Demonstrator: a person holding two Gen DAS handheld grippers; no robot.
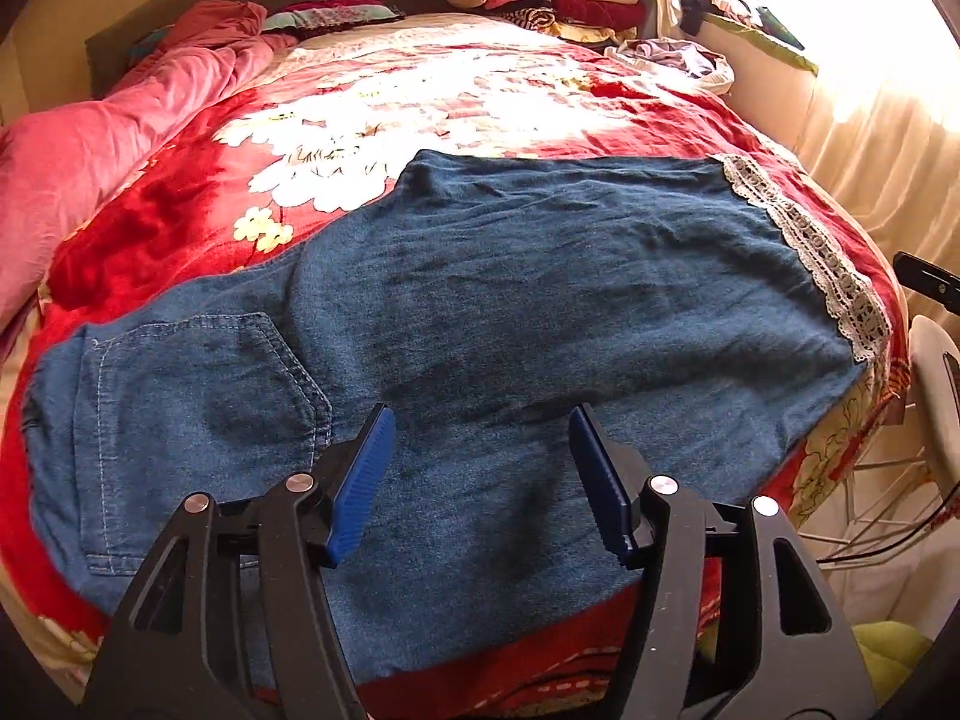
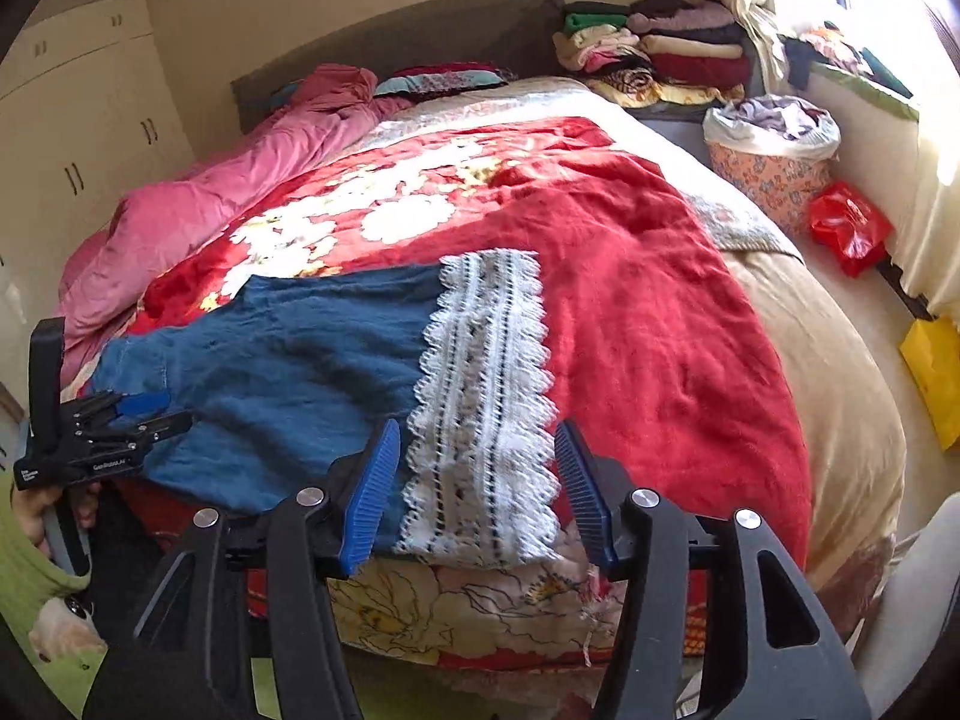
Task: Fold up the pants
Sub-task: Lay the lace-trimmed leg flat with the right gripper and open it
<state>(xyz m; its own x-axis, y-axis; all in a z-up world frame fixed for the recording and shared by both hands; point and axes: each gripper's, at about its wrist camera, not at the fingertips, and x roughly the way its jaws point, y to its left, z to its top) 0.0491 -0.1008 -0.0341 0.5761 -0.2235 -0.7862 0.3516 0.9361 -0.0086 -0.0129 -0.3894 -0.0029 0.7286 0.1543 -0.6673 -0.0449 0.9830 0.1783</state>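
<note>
Blue-padded fingers [image 1: 366, 480] of our left gripper [image 1: 480, 480] stand wide apart over the near edge of the pants [image 1: 510, 300], holding nothing. Those denim pants lie flat across the red floral blanket [image 1: 180, 192] on the bed, patch pocket [image 1: 198, 408] and waist end to our left, legs running rightward to the white lace hem [image 1: 810, 240]. We judge the cloth soft and limp, light enough to lift but sure to sag and drag, so a pinch needs to gather both layers at an edge, not the middle.

Further right, our right gripper [image 2: 477, 486] hovers with its fingers likewise spread and empty, straddling the lace hem [image 2: 486, 396] at the bed's near edge; lace looks snag-prone, so we would grip the denim just beside it. Beyond the hem, bare blanket gives open room for folding. Past the bed's right side sit a laundry basket [image 2: 774, 150] and a red bag [image 2: 849, 225], well apart from the pants.
</note>
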